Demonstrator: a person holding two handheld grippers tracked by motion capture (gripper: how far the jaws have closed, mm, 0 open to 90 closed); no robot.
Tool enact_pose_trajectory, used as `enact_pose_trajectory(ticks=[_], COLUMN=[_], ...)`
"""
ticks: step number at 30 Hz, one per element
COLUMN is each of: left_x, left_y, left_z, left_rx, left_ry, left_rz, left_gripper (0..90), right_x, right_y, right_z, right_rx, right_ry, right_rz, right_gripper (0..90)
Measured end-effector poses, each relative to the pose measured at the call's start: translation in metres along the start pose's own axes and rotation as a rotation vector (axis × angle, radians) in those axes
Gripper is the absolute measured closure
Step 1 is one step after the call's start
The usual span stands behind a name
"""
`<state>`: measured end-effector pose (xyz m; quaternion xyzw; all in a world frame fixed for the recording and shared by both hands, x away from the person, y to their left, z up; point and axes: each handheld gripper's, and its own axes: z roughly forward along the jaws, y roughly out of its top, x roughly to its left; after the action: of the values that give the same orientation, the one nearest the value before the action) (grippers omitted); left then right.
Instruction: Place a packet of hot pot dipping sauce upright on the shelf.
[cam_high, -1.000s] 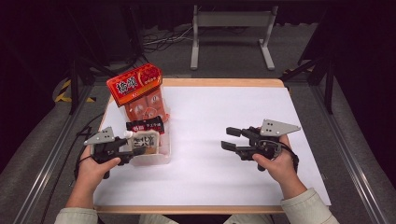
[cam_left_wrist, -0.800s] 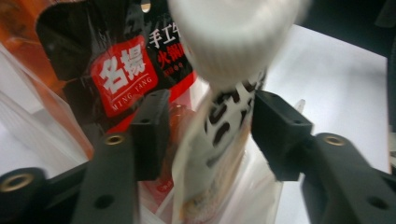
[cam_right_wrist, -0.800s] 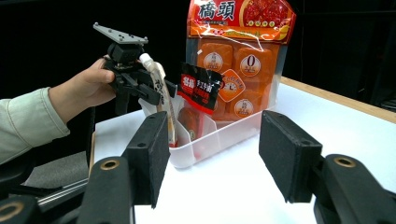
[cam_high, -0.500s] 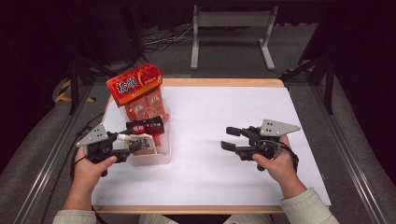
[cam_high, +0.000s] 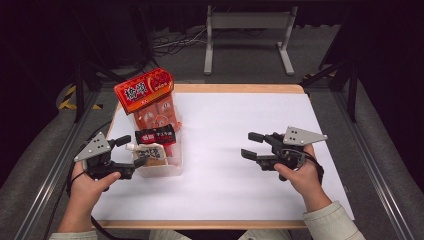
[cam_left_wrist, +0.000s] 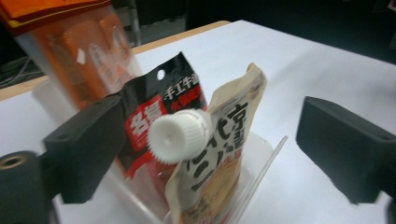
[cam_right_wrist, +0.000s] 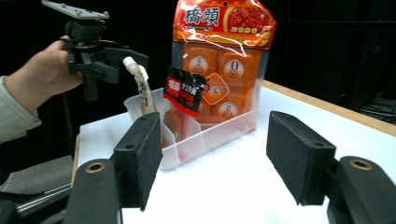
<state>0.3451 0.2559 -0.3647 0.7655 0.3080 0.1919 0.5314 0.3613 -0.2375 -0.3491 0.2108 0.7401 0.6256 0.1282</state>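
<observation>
Left tool (cam_left_wrist: 205, 140) jaws wide, spouted pouch (cam_left_wrist: 219, 154) cap between them, untouched; pouch upright in bin (cam_high: 165, 170).

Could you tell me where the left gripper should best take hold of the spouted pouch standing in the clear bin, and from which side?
Probably at the white cap: it juts from the spouted pouch toward the open left gripper, above the clear bin rim. Come in from the bin's near-left end.

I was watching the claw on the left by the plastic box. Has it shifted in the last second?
Yes. The left claw has drawn back toward the table's left edge, away from the clear bin, with the spouted pouch now at its tips.
</observation>
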Motion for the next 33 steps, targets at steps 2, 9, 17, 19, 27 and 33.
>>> enact_pose_trajectory(ticks=[2, 9, 17, 19, 27, 33], left_x=[-0.001, -0.006, -0.013, -0.013, -0.015, -0.017], left_y=[0.000, -0.013, -0.022, -0.027, -0.049, -0.061], left_z=[-0.004, -0.014, -0.026, -0.025, -0.016, -0.009], left_rx=[0.010, 0.021, 0.016, 0.013, 0.010, 0.036], left_ry=[0.020, 0.044, 0.058, 0.060, 0.039, 0.044], left_rz=[-0.010, -0.046, -0.044, -0.051, -0.081, -0.106], left_gripper=[5.2, 4.2, 3.8, 3.7, 3.6, 3.9], right_x=[-0.002, -0.008, -0.013, -0.015, -0.022, -0.023], right_y=[-0.001, -0.006, -0.019, -0.024, -0.044, -0.060], right_z=[-0.005, -0.027, -0.058, -0.067, -0.092, -0.104], right_rx=[0.000, 0.003, 0.030, 0.039, 0.073, 0.094], right_ry=[-0.015, -0.113, -0.243, -0.273, -0.381, -0.433], right_rz=[0.000, -0.004, -0.004, 0.001, 0.008, 0.031], right_gripper=[35.3, 30.9, 27.2, 26.3, 23.8, 23.2])
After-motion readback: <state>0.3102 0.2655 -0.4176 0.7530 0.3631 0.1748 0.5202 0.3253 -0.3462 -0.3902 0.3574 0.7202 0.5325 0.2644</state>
